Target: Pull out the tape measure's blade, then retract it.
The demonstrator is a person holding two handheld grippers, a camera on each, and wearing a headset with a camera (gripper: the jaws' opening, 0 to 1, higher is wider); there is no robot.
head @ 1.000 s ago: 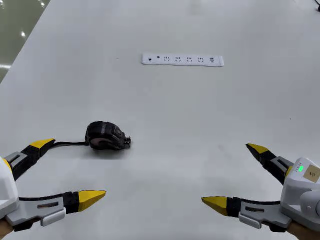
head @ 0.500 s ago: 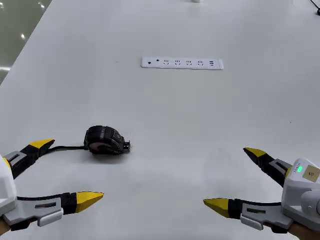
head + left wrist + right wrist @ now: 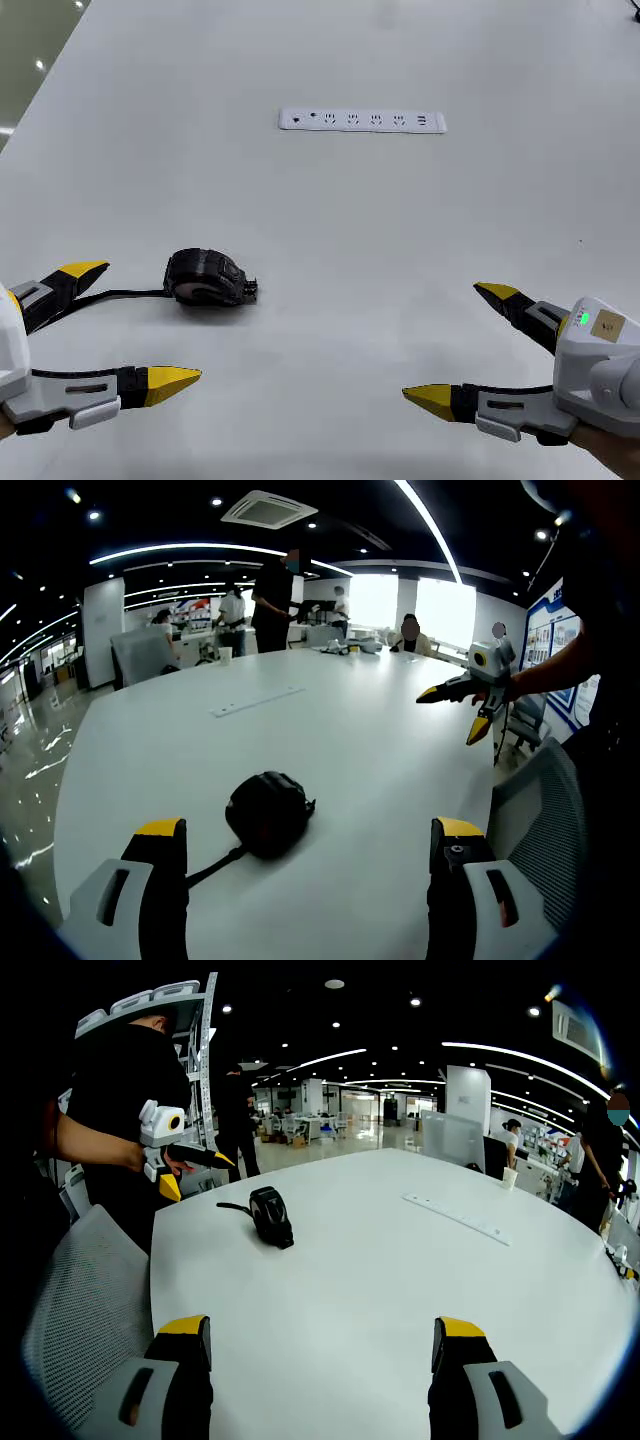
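A black rubber-cased tape measure (image 3: 208, 279) lies left of centre toward the near edge of the white counter (image 3: 350, 220), just ahead of the left gripper (image 3: 149, 320), its blade end pointing toward the farther right gripper (image 3: 441, 340); both sets of jaws stand wide apart, holding nothing.

big white table (image 3: 420, 250) with a smooth top. a black tape measure (image 3: 205, 279) sits on the near left part, its thin black strap (image 3: 130, 294) trailing left, and a white power strip (image 3: 362, 121) lies flat further back.
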